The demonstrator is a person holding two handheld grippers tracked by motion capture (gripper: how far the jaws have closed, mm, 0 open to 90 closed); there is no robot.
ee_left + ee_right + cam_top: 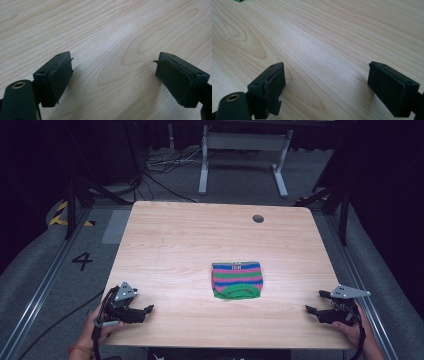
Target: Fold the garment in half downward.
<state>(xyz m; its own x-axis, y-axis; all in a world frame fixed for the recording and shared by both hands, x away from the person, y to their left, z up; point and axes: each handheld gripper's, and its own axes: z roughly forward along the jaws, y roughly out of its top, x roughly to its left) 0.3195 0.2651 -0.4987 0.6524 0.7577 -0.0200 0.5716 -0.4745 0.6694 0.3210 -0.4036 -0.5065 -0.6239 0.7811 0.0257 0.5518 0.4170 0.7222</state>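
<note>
Left gripper (148, 311): low at the near left edge of the table (190, 240), jaws wide, nothing between them.
Right gripper (310, 310): near right edge, jaws wide too, bare wood between.
Striped cloth (237, 280): lying flat near the table's middle, green hem toward the person, well apart from both grippers.
Hole (258, 218): far right of the tabletop.

Knitted pouch (237, 280) mid-table (175, 245), left gripper (145, 311) near-left corner, right gripper (314, 306) near-right corner

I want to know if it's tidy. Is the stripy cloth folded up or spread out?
Folded. The striped cloth lies flat on the table as a small neat rectangle, with a green edge curving along its near side.
</note>
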